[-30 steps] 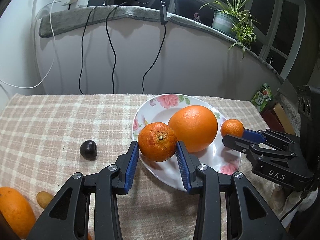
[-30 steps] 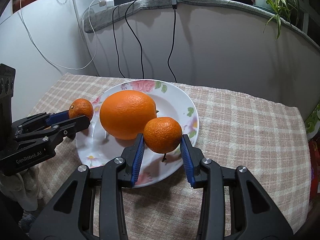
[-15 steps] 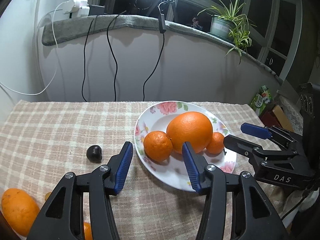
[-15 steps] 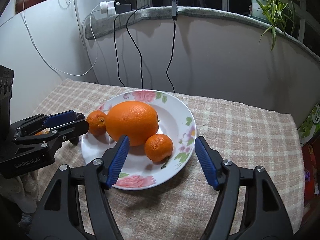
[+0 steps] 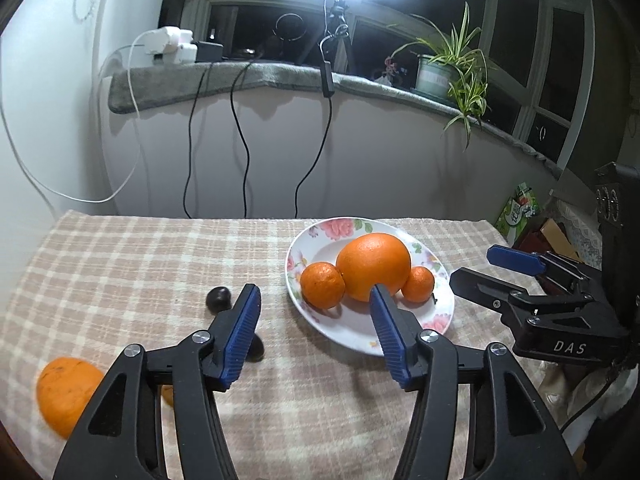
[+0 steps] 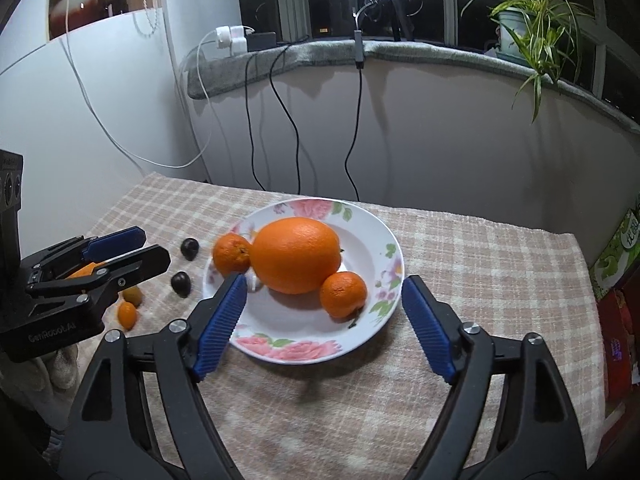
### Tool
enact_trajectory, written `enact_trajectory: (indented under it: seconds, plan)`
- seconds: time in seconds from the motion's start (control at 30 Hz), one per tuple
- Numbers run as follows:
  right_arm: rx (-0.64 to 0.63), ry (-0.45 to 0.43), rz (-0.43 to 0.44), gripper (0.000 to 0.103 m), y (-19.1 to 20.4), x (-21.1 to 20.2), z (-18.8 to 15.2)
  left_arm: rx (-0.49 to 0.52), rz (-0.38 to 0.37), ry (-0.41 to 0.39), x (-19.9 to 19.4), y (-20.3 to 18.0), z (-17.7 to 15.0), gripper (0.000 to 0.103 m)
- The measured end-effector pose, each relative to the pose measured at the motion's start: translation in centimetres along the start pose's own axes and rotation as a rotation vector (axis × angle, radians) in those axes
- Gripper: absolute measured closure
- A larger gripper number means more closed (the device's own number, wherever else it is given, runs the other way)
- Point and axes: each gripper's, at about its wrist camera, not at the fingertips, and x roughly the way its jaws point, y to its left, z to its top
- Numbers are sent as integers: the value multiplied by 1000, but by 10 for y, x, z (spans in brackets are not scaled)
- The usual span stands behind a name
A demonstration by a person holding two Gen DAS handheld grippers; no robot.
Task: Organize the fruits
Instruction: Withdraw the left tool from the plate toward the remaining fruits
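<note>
Both tools are backing up and away from the flowered plate (image 6: pixel 372 236), and their jaws have just been opening: the left tool (image 5: pixel 316 334) and the right tool (image 6: pixel 322 328) are each standing apart now with nothing between the pads, where a second ago each was clamped on a small orange. I am seeing those two fruits resting on the plate, the left mandarin (image 5: pixel 322 285) touching one side of the big orange (image 5: pixel 374 266) and the right mandarin (image 6: pixel 343 294) touching the other. I am judging the task partly done: three citrus are sitting together on the plate. Several fruits are still lying loose on the counter (image 6: pixel 480 264) to the left of the plate: two dark plum-like fruits (image 6: pixel 189 249), two small kumquat-like pieces (image 6: pixel 127 314), and another orange (image 5: pixel 68 394) near the left edge, partly hidden behind the left tool in the right wrist view. I am expecting these to need collecting next, though whether they belong on the same plate I cannot tell. The counter is wearing a beige checked cloth, slightly rumpled near the front. Behind it a curved pale wall is carrying a grey-covered ledge (image 5: pixel 240 80) with a power strip, hanging cables, a bright ring lamp and a potted spider plant (image 6: pixel 528 20); the windows are dark.
</note>
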Motion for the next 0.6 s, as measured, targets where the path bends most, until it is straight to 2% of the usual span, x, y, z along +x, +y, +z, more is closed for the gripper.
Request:
enact_trajectory:
  seconds: [0.17,0.6]
  plan:
    - [12,-7,33,8,7,-5,-1,-8,20,-18,-19,9,-5,43]
    - [-52,-10,131,7,44,-3,-4,-77,118,-26,-68,54,-39,43]
